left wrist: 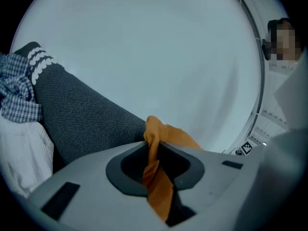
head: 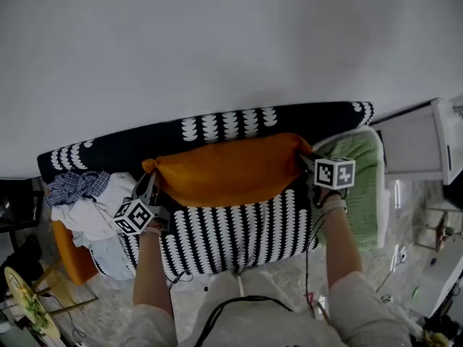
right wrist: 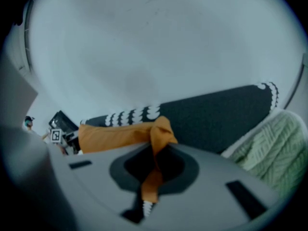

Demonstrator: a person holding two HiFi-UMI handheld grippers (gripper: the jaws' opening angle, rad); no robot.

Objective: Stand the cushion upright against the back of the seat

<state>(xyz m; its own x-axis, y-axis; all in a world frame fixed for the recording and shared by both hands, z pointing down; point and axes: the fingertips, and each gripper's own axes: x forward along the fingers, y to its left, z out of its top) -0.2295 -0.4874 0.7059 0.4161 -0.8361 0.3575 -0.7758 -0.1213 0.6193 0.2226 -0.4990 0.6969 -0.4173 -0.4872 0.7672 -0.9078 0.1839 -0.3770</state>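
A plain white wall (head: 217, 42) is filling the background behind a black sofa (head: 239, 233) patterned with rows of white shapes. The orange cushion (head: 231, 168) is stretching sideways between the two claws, lying over the rear of the seat with its upper edge reaching the sofa back (head: 217, 125). The left claw (head: 150, 181) is clenching the cushion's left corner: in the left gripper view a bunched fold of the orange cushion (left wrist: 161, 177) is running down between the jaws of the left claw (left wrist: 154, 153), which are pressing on it. The right claw (head: 307, 163) is gripping the opposite corner, and in the right gripper view the jaws of the right claw (right wrist: 155, 160) are closing tightly on a twisted tuft of fabric, while the rest of the cushion (right wrist: 115, 134) is trailing off to that claw's left. Beyond both claws the dark sofa back (right wrist: 211, 114) is rising against the wall. Just to the right of the right claw a pale green knitted throw (head: 362, 186) is lying over the sofa's end, showing close beside that claw in its own view (right wrist: 274, 143). To the left of the left claw a blue checked shirt (head: 76, 186) is sitting on top of a heap of white cloth (head: 87, 219); both are also showing at the left edge of the left gripper view, the checked shirt (left wrist: 17, 93) above the white cloth (left wrist: 21, 153).
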